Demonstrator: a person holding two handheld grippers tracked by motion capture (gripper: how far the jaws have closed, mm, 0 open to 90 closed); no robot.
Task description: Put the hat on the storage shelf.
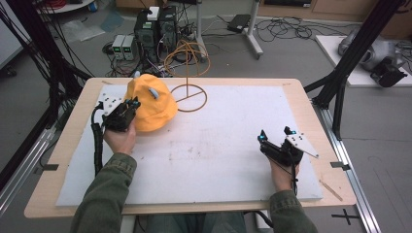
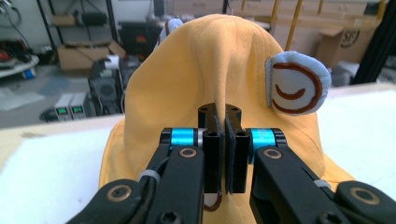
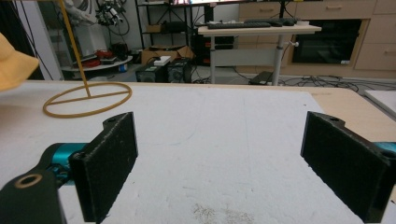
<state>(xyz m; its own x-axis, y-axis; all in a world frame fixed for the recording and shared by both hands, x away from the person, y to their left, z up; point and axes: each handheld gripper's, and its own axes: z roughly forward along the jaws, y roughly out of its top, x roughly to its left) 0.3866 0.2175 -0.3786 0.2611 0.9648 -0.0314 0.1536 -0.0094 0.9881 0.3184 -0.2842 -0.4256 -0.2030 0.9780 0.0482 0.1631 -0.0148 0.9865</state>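
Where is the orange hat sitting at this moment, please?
In the high view, the orange hat sits at the far left of the white board, just left of the wire stand, pinched by the left hand-held gripper.

The left gripper [image 1: 127,109] covers the near side of the yellow hat [image 1: 153,104] in the high view, and in the left gripper view the fold of fabric [image 2: 223,93] vanishes between the closed jaws. The hat's second blue ear [image 2: 172,25] peeks over the crown — mostly hidden. The right gripper view cuts the hat [image 3: 14,65] at its left edge, and the wire stand's [image 3: 86,95] top at the upper edge.
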